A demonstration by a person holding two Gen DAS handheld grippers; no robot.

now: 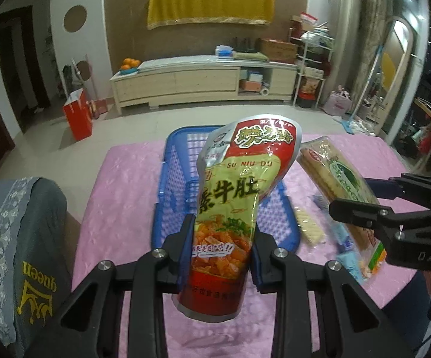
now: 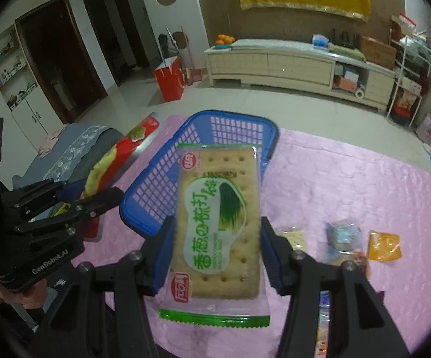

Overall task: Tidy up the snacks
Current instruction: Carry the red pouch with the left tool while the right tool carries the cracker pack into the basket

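In the left wrist view, the left gripper [image 1: 221, 240] clamps a tall red and yellow snack pouch [image 1: 232, 197] by its lower half, jaws drawn narrow against its sides. The pouch stands upright, glossy, printed with a picture of orange food and the letters SU NIU DU, and hides much of the blue basket [image 1: 167, 185] behind it on the pink tablecloth [image 1: 120, 185]. To the right the right gripper [image 1: 364, 217] shows side-on with a cracker pack [image 1: 335, 176] between its fingers. A small cracker packet [image 1: 308, 226] lies on the cloth beside the basket. At the left edge is a grey cushion [image 1: 24, 238] lettered "queen".

The right wrist view shows what the other cannot: the cracker pack [image 2: 218, 226] face-on, a clear wrapper with green serrated ends over pale dotted crackers, held at mid-width by the right gripper [image 2: 217, 247], jaws pressed on both long edges. The basket [image 2: 155, 191] sits just beyond, its mesh floor bare where visible. Only here an orange sachet [image 2: 384, 246] and a bluish wrapped snack [image 2: 342, 235] appear on the cloth to the right. The left gripper [image 2: 96, 200] appears at the left, holding the pouch [image 2: 117, 161].
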